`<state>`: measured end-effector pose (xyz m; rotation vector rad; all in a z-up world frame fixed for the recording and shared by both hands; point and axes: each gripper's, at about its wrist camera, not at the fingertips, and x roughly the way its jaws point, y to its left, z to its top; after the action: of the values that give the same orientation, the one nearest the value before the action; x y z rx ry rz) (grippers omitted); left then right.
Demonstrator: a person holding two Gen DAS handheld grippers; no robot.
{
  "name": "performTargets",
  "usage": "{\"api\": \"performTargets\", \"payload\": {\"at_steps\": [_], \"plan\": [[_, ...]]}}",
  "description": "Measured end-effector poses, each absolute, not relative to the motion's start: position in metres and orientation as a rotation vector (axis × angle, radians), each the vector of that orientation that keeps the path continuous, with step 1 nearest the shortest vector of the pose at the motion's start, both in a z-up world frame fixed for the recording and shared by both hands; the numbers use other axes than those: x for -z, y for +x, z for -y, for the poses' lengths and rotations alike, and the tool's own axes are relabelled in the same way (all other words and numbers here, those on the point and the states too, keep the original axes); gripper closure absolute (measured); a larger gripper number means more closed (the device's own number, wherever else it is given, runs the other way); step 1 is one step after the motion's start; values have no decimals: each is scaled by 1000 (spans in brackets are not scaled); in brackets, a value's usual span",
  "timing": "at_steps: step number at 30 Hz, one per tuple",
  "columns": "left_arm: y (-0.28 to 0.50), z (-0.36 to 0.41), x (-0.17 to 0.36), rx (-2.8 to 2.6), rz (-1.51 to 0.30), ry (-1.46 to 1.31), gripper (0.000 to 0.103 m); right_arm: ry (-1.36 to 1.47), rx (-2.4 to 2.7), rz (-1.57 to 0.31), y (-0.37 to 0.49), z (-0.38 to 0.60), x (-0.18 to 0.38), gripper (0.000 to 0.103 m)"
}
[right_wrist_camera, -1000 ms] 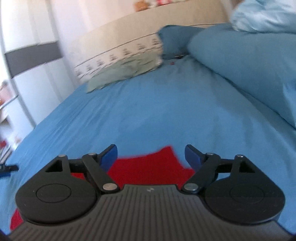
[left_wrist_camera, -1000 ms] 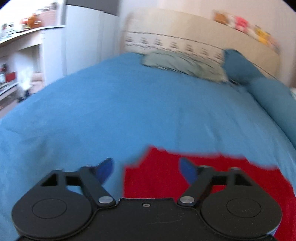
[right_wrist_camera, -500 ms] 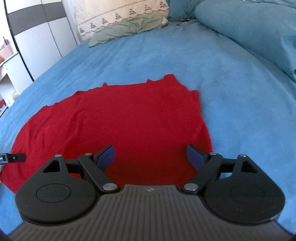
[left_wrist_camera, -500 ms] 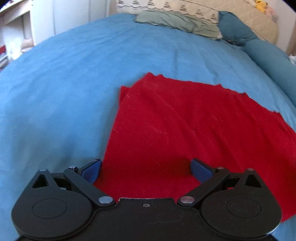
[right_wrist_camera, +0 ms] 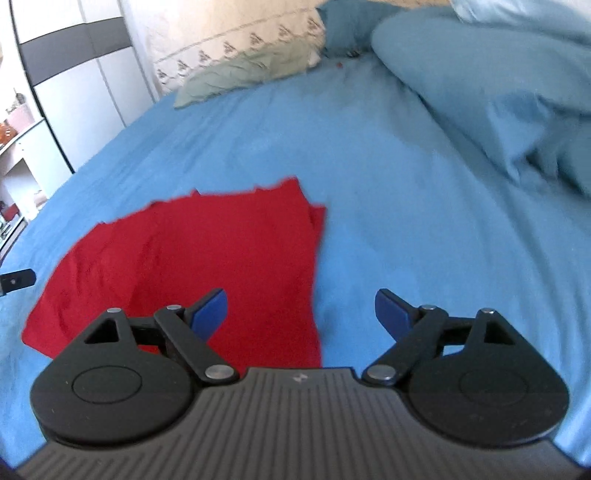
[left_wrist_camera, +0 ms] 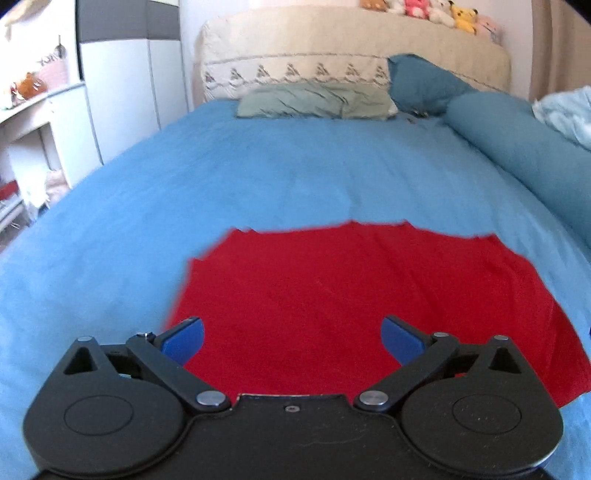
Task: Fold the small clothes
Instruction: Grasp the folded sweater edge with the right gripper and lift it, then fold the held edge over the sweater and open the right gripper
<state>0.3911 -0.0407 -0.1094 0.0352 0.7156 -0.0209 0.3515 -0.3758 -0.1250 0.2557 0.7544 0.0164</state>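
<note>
A bed [left_wrist_camera: 258, 177] covered with a blue sheet fills both views, running back to a cream headboard [left_wrist_camera: 351, 55] with a patterned band. Along its right side lies a long blue bolster [left_wrist_camera: 524, 147], with a pale blue bundle of bedding [right_wrist_camera: 517, 22] beyond it. A white wardrobe [left_wrist_camera: 125, 85] with a dark stripe stands to the left of the bed.

The red garment [left_wrist_camera: 351, 302] lies spread flat on the sheet near the foot of the bed, its far edge jagged and its right edge showing a second layer peeking out just beneath [right_wrist_camera: 221, 251].

A grey-green pillow [left_wrist_camera: 314, 99] rests against the headboard, touching a darker blue pillow [left_wrist_camera: 417, 81] to its right. Small plush toys [left_wrist_camera: 424, 11] sit along the top of the headboard.

The left gripper [left_wrist_camera: 291, 338] hovers over the near part of the garment, jaws spread wide with nothing between them. The right gripper [right_wrist_camera: 301, 312] is likewise wide apart and empty, straddling the garment's right edge: its left finger over red cloth, its right finger over bare sheet.
</note>
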Motion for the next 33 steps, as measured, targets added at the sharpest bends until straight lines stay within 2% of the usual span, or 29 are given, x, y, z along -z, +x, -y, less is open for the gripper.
{"api": "performTargets", "payload": {"at_steps": [2, 6, 12, 17, 18, 21, 24, 28, 33], "plan": [[406, 54, 125, 71, -809, 43, 0, 281, -26, -762, 352, 375, 140, 5], [415, 74, 146, 79, -841, 96, 0, 276, -51, -784, 359, 366, 163, 14], [421, 80, 165, 90, -887, 82, 0, 198, -24, -751, 361, 347, 183, 17], [428, 78, 173, 95, -895, 62, 0, 132, -41, -734, 359, 331, 185, 41], [429, 77, 175, 97, -896, 57, 0, 142, -42, -737, 359, 330, 185, 50], [432, 76, 178, 99, -894, 49, 0, 177, -16, -748, 364, 329, 183, 66], [431, 75, 181, 98, -881, 43, 0, 288, 23, -764, 366, 337, 177, 78], [430, 73, 175, 113, -899, 34, 0, 436, 48, -759, 369, 345, 151, 80], [418, 33, 147, 46, -860, 8, 0, 421, -72, -638, 388, 302, 72, 81]]}}
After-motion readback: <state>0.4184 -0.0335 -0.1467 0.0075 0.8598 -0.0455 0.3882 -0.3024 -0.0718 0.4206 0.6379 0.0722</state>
